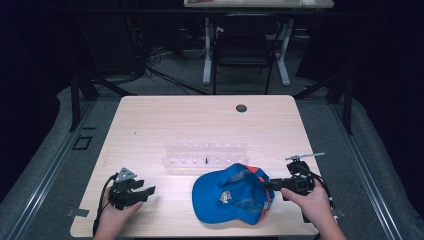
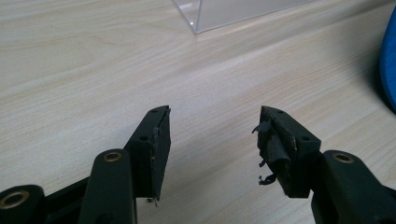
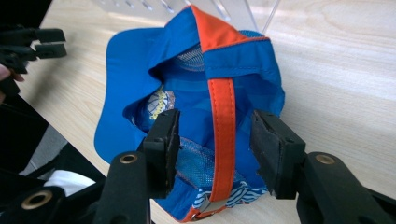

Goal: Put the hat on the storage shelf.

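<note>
From above, the table [image 1: 200, 120] is brightly lit while the room around it falls off into near-black; the frame is soft and low in detail. Light glares pale on the clear rack [image 1: 206, 155], washing out its edges. In the left gripper view the near wood is sharp, the far table hazy, and a dark shadow lies beside the cap [image 2: 388, 60]. In the right gripper view the cap is crisp and the far corners blur
</note>
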{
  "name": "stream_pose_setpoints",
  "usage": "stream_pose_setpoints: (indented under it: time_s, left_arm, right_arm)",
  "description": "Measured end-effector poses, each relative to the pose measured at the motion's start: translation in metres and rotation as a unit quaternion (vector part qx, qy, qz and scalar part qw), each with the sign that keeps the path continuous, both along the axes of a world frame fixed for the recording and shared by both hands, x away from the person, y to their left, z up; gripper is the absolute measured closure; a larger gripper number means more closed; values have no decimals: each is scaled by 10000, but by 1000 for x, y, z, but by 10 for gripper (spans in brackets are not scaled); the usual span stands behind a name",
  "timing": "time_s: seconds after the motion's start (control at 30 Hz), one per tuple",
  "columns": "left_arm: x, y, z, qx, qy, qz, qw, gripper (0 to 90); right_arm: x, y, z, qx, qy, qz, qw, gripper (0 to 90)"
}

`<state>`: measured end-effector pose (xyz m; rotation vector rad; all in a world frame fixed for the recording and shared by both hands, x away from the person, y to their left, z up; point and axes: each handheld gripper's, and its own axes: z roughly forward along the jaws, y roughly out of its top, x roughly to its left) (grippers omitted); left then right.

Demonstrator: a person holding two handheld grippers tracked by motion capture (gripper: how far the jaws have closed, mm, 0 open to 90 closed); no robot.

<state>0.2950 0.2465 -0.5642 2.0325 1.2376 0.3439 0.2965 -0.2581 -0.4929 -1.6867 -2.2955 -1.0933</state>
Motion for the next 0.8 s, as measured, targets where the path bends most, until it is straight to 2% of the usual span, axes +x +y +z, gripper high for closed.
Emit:
stream_pose_setpoints:
  time_s: [0.1,0.23,0.4,0.67,0.8]
  left_arm:
    - [0,0,0,4,2,-3,10000,446]
    - [0,0,0,17,7,4,10000,446]
    - [0,1,0,-10,19,28,10000,446]
    - [0,0,0,-21,10,19,10000,446]
    - [0,0,0,-19,10,28,10000,447]
  right_arm:
    - [2,4,-5,-117,40,33,9999,526]
    - [4,7,-11,-157,156,49,9997,535]
    - [5,8,-15,-89,337,141,9993,576]
    - [4,8,-15,-29,425,281,9987,635]
    - [3,6,-14,6,447,256,9987,675]
